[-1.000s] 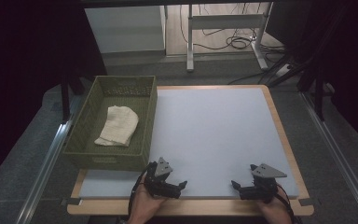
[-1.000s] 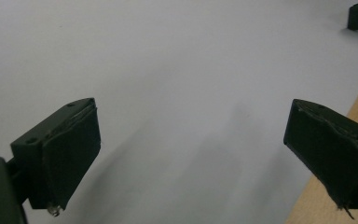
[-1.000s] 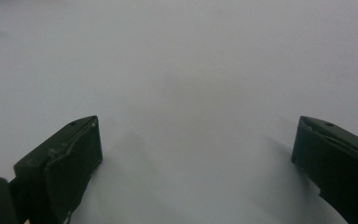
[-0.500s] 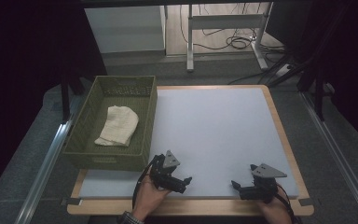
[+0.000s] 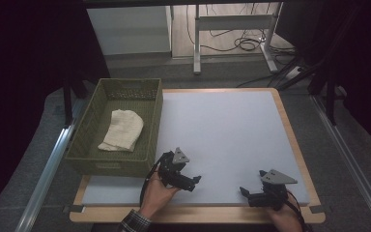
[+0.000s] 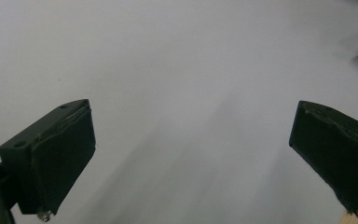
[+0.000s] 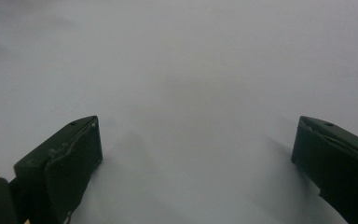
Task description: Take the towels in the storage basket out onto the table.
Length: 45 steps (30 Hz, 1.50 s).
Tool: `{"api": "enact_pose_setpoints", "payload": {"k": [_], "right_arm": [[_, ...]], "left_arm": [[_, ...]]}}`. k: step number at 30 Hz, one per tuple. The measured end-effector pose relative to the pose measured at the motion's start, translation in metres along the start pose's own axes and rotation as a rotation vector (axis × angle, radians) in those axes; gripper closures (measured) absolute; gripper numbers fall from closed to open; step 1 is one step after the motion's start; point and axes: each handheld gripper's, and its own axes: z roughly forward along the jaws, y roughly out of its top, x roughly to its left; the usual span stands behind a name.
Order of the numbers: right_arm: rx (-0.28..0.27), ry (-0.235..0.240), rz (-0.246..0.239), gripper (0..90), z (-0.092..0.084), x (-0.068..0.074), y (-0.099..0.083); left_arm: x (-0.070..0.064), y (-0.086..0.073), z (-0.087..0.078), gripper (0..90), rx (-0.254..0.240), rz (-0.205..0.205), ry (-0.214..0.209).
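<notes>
My left tongs hover released over the counter, just beside the green basket where the cream cloth lies. My right tongs rest released too, near the counter's front edge.

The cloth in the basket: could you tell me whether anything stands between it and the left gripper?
Yes: the basket's near wall stands between the left gripper and the cloth. The gripper is at the basket's near right corner, jaws open. From above, nothing covers the cloth.
</notes>
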Motion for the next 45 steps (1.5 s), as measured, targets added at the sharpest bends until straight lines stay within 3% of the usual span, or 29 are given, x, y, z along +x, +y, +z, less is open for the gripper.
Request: {"api": "enact_pose_setpoints", "payload": {"k": [14, 20, 28, 45], "right_arm": [[0.002, 0.0, 0.0, 1.7, 0.0, 0.0, 0.0], [-0.004, 0.002, 0.0, 1.7, 0.0, 0.0, 0.0], [-0.002, 0.001, -0.003, 1.7, 0.0, 0.0, 0.0], [-0.003, 0.006, -0.002, 1.6, 0.0, -0.001, 0.0]], "left_arm": [[0.008, 0.02, 0.01, 0.0, -0.002, 0.011, -0.038], [0.011, 0.03, 0.011, 0.0, 0.001, 0.039, -0.033], [0.02, 0.044, 0.015, 0.0, 0.035, 0.019, -0.009], [0.036, 0.079, 0.011, 0.7, 0.029, 0.016, 0.003]]}}
